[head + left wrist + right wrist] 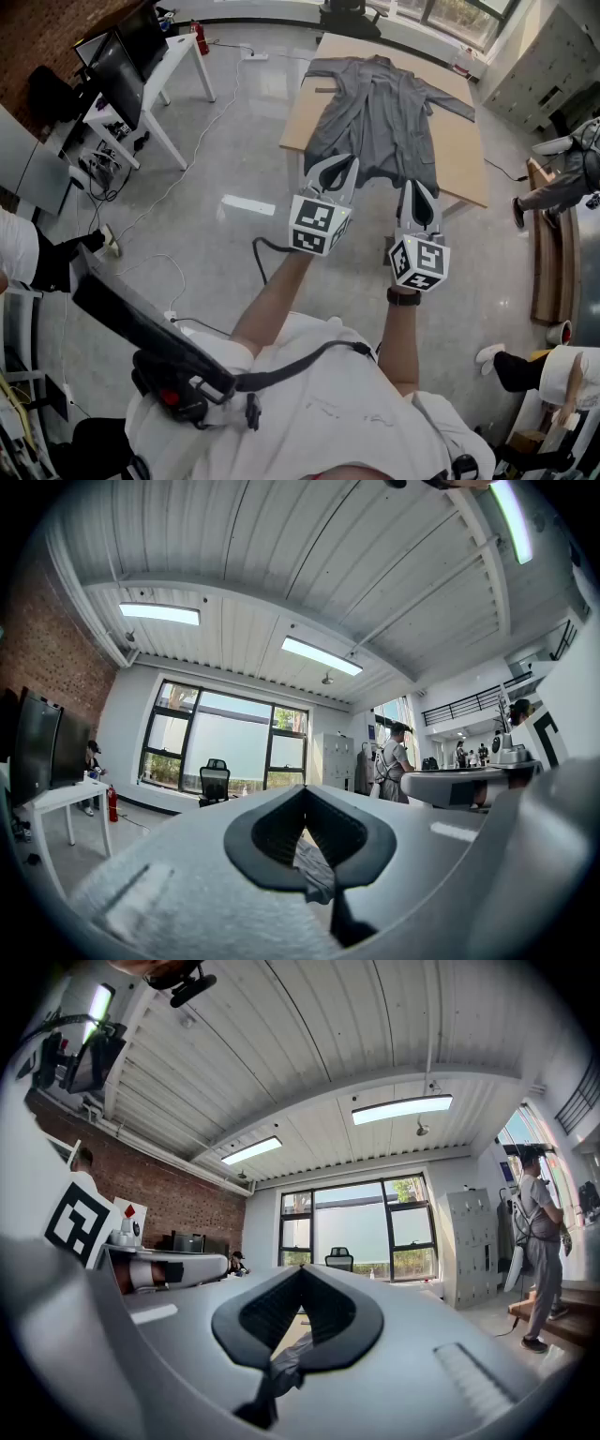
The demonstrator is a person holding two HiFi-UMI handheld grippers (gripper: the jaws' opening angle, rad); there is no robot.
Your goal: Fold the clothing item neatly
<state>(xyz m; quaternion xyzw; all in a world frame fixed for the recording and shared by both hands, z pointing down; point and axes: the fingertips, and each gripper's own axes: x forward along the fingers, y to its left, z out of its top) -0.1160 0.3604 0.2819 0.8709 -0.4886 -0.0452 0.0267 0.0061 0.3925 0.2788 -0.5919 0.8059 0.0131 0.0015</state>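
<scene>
A grey long-sleeved garment (375, 103) lies spread flat on a wooden table (464, 155), collar at the far end and hem hanging at the near edge. My left gripper (343, 161) is at the hem's left corner, my right gripper (416, 184) at its right corner. In the left gripper view the jaws (305, 789) stand closed, and a fold of grey cloth (316, 872) is pinched behind the tips. In the right gripper view the gripper (302, 1269) is likewise closed on a strip of grey cloth (284, 1365). Both point level toward the windows.
White desks with monitors (131, 66) stand at the left, with cables trailing over the floor. A red fire extinguisher (200, 37) and an office chair (347, 11) are at the back. A person (562, 178) stands right of the table, beside a wooden bench (544, 272).
</scene>
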